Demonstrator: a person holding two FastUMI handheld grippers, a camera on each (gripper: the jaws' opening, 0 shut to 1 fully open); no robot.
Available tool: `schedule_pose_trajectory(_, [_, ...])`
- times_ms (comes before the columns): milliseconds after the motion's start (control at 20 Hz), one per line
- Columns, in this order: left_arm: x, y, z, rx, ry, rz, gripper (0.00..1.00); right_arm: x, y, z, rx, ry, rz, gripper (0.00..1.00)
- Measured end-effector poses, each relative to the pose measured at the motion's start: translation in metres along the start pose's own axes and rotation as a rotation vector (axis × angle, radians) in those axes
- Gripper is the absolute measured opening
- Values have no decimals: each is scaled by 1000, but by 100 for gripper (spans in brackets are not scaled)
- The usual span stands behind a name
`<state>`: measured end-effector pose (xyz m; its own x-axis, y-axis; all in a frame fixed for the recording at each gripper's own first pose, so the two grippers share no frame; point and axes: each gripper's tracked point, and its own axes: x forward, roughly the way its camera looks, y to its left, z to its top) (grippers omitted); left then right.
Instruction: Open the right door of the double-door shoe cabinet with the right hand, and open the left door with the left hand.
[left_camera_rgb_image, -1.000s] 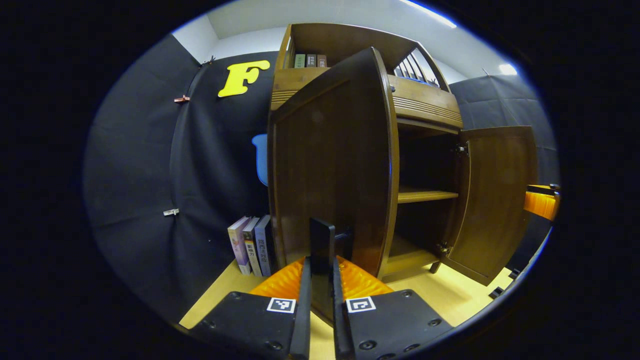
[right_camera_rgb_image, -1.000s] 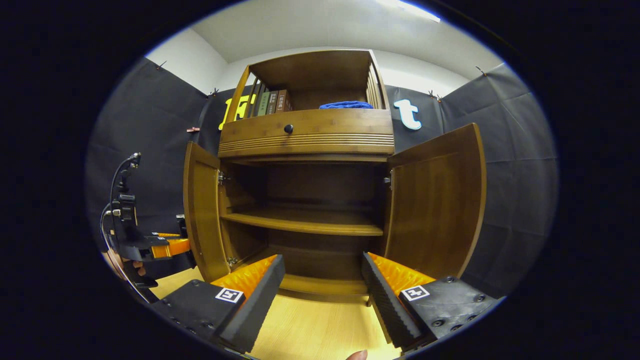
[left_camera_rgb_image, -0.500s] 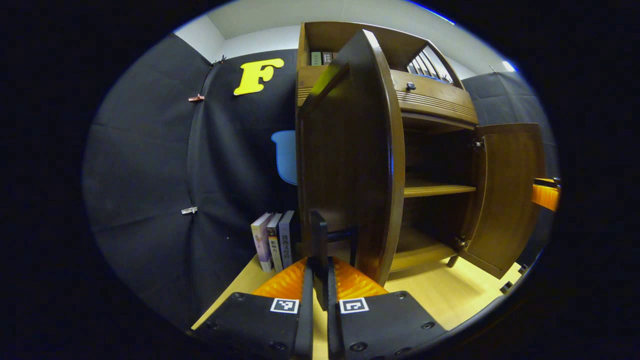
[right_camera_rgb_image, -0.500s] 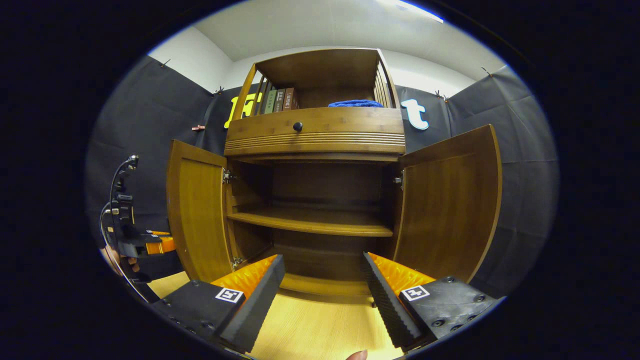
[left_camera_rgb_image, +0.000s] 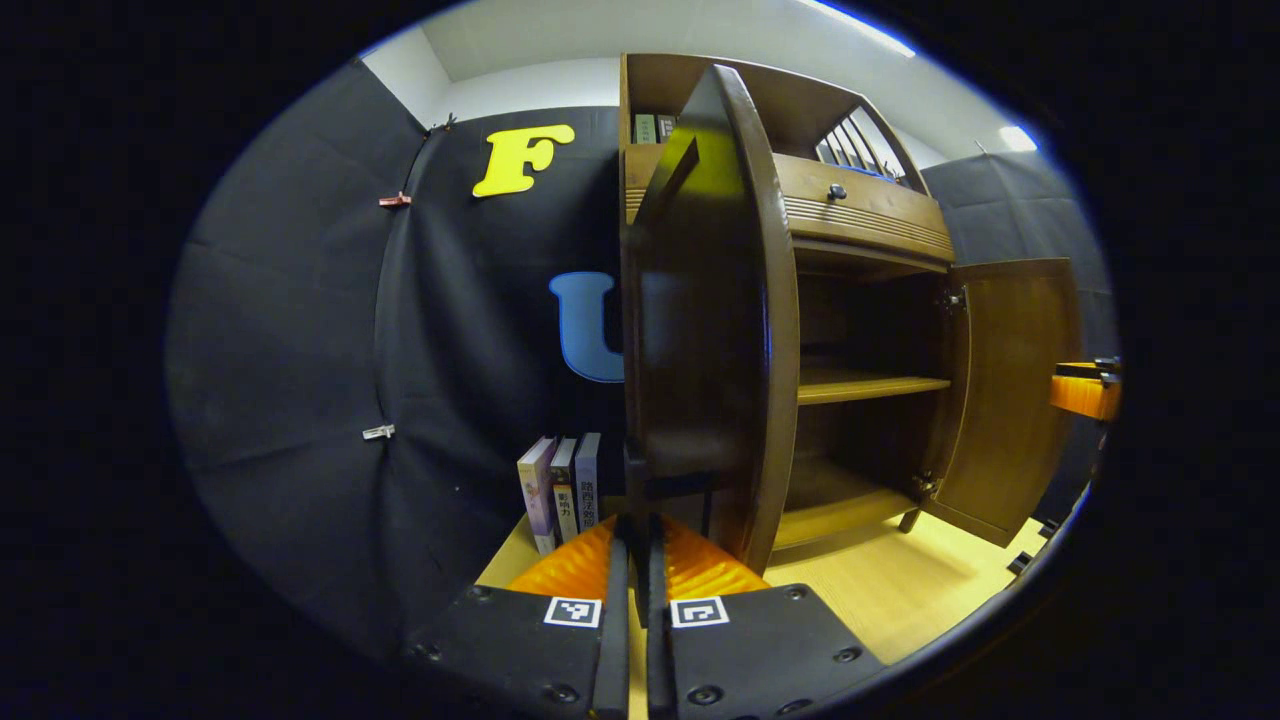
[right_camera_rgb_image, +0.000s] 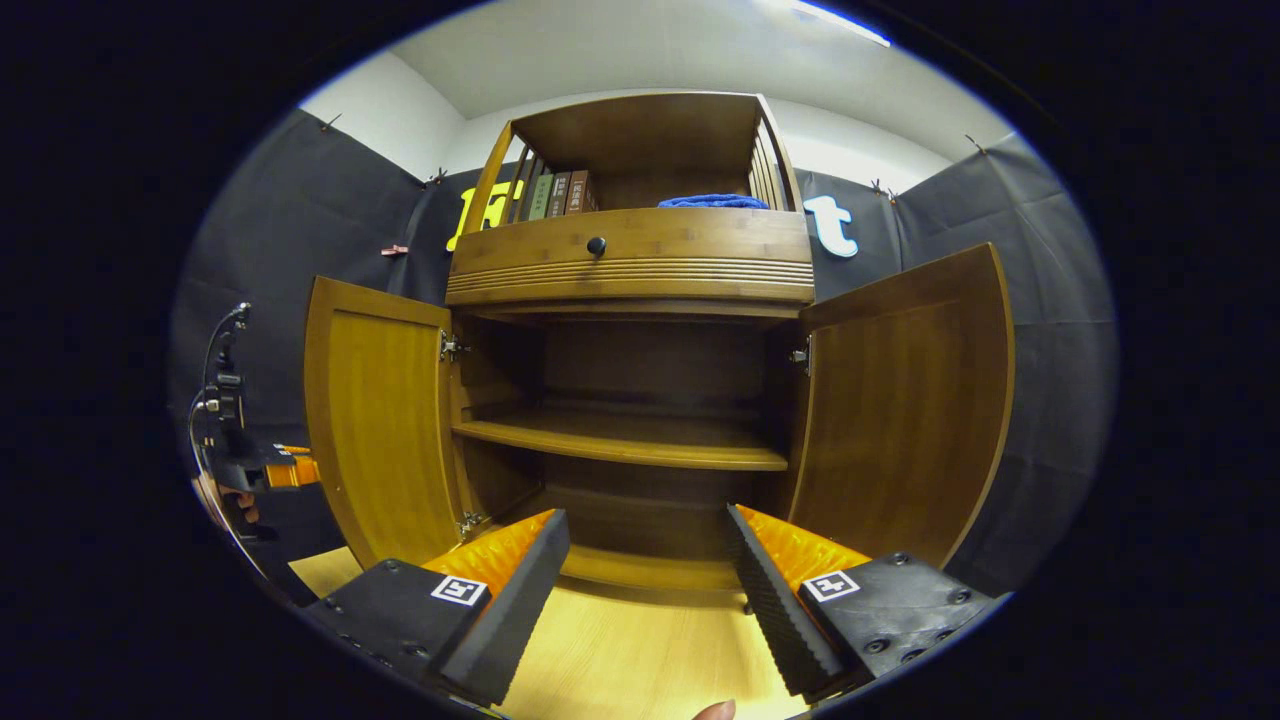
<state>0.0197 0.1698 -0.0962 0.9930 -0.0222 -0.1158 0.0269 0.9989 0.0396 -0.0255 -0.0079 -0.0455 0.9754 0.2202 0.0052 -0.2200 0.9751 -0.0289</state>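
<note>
Right tool (right_camera_rgb_image: 645, 565): black screwed housings, square coded tags, ribbed orange. Left tool (left_camera_rgb_image: 636, 560): same.

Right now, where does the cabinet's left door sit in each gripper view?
Left gripper view: the left door stands centre frame, nearly edge-on, just beyond the left hand-held gripper.
Right gripper view: it hangs wide open at left of centre.
Shared landmark: the drawer knob above both doors.

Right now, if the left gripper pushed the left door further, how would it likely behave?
The left door looks like a stiff wooden panel, so it probably won't flex. It hangs on hinges, so it would likely swing, not slide. Already wide open, it may soon hit its stop.
</note>
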Motion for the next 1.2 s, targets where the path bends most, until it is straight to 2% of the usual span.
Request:
schedule_pose_trajectory(150, [-2, 4, 1, -21, -6, -57, 10, 1, 2, -2, -1, 5, 0, 99])
schedule_pose_trajectory(300, [-2, 6, 1, -9, 4, -76, 10, 1, 2, -2, 20, 6, -9, 96])
schedule_pose_trajectory(350, [-2, 6, -1, -5, 5, -73, 10, 2, 3, -2, 26, 7, -9, 98])
schedule_pose_trajectory(650, [-11, 4, -1, -7, 3, -40, 10, -1, 1, -1, 20, 8, -13, 96])
schedule_pose_trajectory(800, [-23, 5, -1, -10, 0, -28, 13, -1, 1, 0, 35, 3, -16, 98])
schedule_pose_trajectory(950, [-40, 14, 5, -24, -23, 17, 41, 0, 4, 1, 34, -6, -14, 98])
schedule_pose_trajectory(1050, [-55, 18, 11, -22, -50, 48, 64, 3, 7, 0, 36, -8, -7, 98])
schedule_pose_trajectory(1100, [-62, 19, 16, -15, -61, 57, 70, 4, 9, 1, 39, -9, -1, 98])
schedule_pose_trajectory(1150, [-67, 18, 19, -10, -71, 59, 83, 6, 12, 2, 42, -12, 6, 98])
schedule_pose_trajectory(1200, [-72, 14, 23, -9, -78, 53, 84, 8, 14, 3, 44, -16, 11, 98])
